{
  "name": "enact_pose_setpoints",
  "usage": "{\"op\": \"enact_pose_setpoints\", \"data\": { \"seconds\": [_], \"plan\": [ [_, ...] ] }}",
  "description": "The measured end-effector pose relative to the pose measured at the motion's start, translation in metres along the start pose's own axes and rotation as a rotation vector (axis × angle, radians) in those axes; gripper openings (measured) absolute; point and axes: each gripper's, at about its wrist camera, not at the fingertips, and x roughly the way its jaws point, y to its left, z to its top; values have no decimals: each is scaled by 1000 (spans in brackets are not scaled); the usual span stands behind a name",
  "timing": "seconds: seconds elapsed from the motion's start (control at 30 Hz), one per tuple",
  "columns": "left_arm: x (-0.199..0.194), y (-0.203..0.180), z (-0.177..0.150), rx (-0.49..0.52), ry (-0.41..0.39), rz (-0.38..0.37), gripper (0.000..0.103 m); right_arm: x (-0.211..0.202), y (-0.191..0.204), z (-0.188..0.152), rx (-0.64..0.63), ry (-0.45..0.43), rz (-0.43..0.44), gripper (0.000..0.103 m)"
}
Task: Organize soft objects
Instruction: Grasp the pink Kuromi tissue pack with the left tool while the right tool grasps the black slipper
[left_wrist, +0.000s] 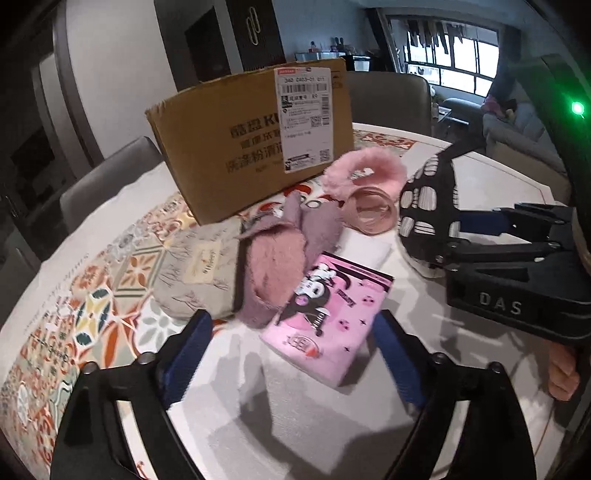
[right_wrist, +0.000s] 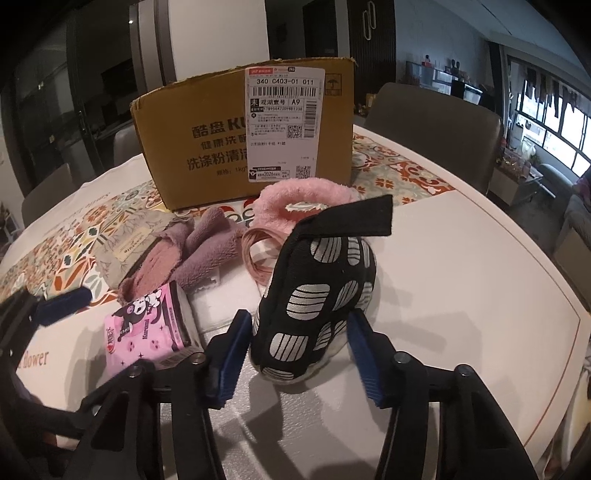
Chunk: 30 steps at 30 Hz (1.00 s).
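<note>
A: Which step is in hand, do you think?

B: I judge it is the first pick. The cardboard box (right_wrist: 240, 133) stands at the back of the round table (right_wrist: 461, 277), and the soft things lie in front of it, not yet put away. None of them is inside the box as far as I can see; its inside is hidden.

A: What lies there, from big to small?

B: A beige printed pouch (left_wrist: 195, 273), a mauve fleece cloth (left_wrist: 280, 254), a pink fluffy earmuff (right_wrist: 306, 195), a black slipper shoe with silver patches (right_wrist: 317, 291), and a pink tissue pack (left_wrist: 328, 317).

A: And the tongs?

B: The right gripper (right_wrist: 295, 350) has the heel of the black shoe between its blue pads (right_wrist: 229, 350). The pads stand against both sides of it, so I read this as a grip, half closed. The shoe's sole seems to rest on the table.

A: The left one?

B: The left gripper (left_wrist: 291, 354) is wide open and holds nothing. The tissue pack lies between its fingers, apart from both.

A: The next move?

B: Probably to lift the shoe and carry it over the earmuff toward the box. The grip is low on the heel, so the toe may tip.
</note>
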Motion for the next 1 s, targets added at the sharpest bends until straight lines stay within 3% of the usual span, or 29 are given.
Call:
{"op": "enact_pose_setpoints", "data": {
  "seconds": [0.23,0.43,0.63,0.8,1.0],
  "plan": [
    [9,-3,4,16,23,-64,94,2,-1,0,14,10,13,44],
    [12,-8,2,-24,57,-103,66,2,-8,0,35,15,16,42],
    [8,-14,1,-62,83,-122,65,2,-13,0,57,21,23,42],
    [19,-18,3,-67,108,-125,70,4,-15,1,58,25,24,42],
    [20,-16,4,-142,106,-99,66,4,-22,2,66,29,24,38]
  ]
}}
